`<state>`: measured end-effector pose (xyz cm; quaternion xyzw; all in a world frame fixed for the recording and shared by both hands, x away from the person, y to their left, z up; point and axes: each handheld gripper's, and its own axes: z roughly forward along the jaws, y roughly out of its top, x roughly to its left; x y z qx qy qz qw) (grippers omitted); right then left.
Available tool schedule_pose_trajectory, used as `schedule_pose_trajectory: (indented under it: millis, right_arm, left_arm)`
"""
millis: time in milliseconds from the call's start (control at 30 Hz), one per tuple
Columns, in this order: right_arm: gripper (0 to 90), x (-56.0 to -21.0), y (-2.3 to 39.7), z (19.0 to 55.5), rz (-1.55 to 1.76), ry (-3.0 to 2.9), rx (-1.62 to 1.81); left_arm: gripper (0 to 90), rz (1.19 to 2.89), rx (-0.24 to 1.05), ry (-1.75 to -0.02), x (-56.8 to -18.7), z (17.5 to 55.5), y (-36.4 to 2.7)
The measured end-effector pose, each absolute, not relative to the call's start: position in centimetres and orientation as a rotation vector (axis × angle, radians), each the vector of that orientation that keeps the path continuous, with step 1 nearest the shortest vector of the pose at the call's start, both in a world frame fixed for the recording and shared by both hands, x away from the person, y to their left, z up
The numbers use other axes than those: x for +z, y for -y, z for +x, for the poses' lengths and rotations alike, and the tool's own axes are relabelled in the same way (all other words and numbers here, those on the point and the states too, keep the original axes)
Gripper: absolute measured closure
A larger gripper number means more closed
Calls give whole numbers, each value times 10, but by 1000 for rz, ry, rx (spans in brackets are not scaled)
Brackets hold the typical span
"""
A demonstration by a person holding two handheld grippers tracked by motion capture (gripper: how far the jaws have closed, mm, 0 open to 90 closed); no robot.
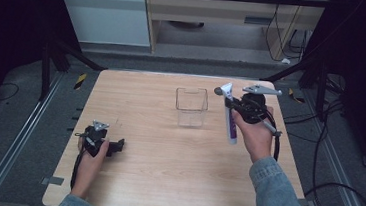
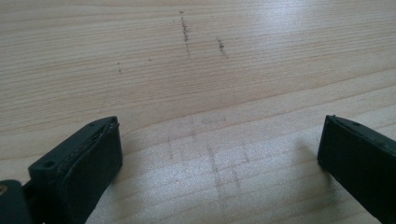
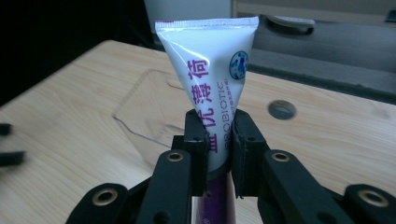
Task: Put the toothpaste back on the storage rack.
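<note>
Jaws of the right gripper (image 3: 218,140) pinch a white tube (image 3: 212,74) printed "PROBIOTIC", while the left gripper (image 2: 219,154) gapes wide over bare table (image 2: 196,70).

I read the table (image 1: 166,152) as pale wood with fine straight grain, marked by a few dark speckled scuffs (image 2: 186,32). The tube (image 3: 212,84) is glossy white with purple characters, purple "PROBIOTIC" lettering, a round blue-and-white emblem and a purple band at its lower end. The bin (image 1: 190,106) is clear and colourless. Both grippers' jaws are matt black. The person's sleeve (image 1: 278,196) is blue denim.
</note>
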<state>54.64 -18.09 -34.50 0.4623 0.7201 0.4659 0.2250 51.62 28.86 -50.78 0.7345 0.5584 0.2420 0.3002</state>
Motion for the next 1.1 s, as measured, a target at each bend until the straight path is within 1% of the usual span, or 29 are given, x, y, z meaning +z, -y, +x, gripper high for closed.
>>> schedule_pose_trajectory:
  millis: [100,133,367,667,1100]
  right_arm:
    - [785,-340,174,547,1266,-1981,1330]
    - [785,-334,165,547,1245,-1980,1337]
    - [785,-313,139,553,1148,-1990,1307]
    - [784,-293,125,557,1111,-1966,1336]
    - [784,-299,121,571,1134,-1930,1325]
  left_arm:
    - [0,1950,643,-1482,-508,516,-289]
    - [0,1950,642,-1482,-508,516,-289]
    - [0,1949,643,-1483,-508,516,-289]
    - [0,1952,643,-1478,-508,516,-289]
    - [0,1961,637,-1465,-508,518,-289]
